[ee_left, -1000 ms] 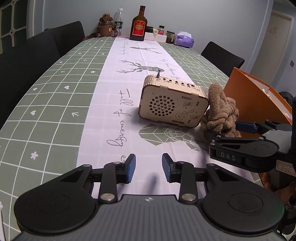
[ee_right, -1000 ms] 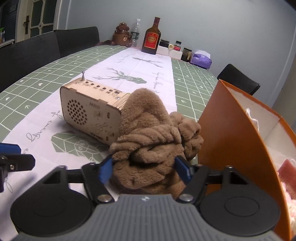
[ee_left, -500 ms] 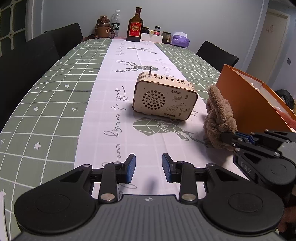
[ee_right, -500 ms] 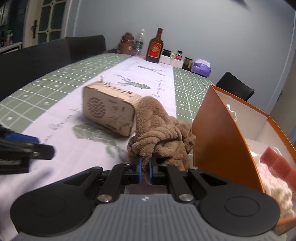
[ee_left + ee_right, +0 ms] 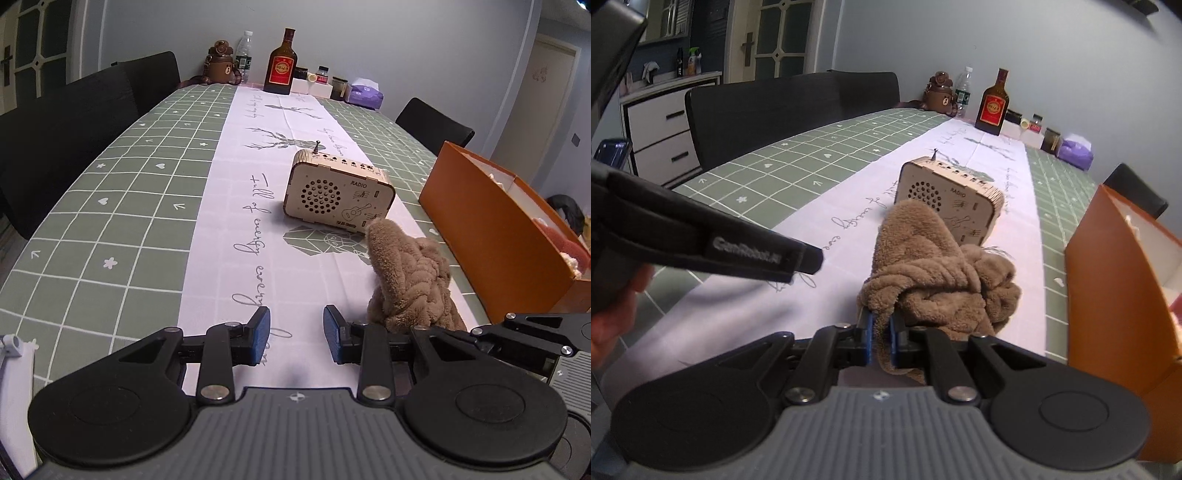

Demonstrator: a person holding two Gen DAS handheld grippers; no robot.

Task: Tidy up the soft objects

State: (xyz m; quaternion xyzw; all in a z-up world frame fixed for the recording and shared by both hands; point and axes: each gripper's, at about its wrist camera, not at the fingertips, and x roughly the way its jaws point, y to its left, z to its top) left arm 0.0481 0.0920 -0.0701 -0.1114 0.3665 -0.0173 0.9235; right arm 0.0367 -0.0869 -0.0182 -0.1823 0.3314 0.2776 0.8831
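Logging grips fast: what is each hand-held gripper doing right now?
Left hand-held gripper: open, nothing between its pads.
Right hand-held gripper: closed on the brown plush cloth, jaws easing open slightly.

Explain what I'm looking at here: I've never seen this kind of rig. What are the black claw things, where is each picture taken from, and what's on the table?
There is no robot: a person holds a two-finger gripper in each hand, and each gripper carries a wide-angle camera that looks along its fingers. One picture is from the left gripper; its blue pads stand apart with nothing between them. The other is from the right gripper, whose pads pinch an edge of a brown plush cloth. On the table, covered by a green checked cloth with a white runner, stand a wooden radio, an orange box that holds pink and cream soft items, and bottles and jars at the far end. The cloth likely goes into the box.
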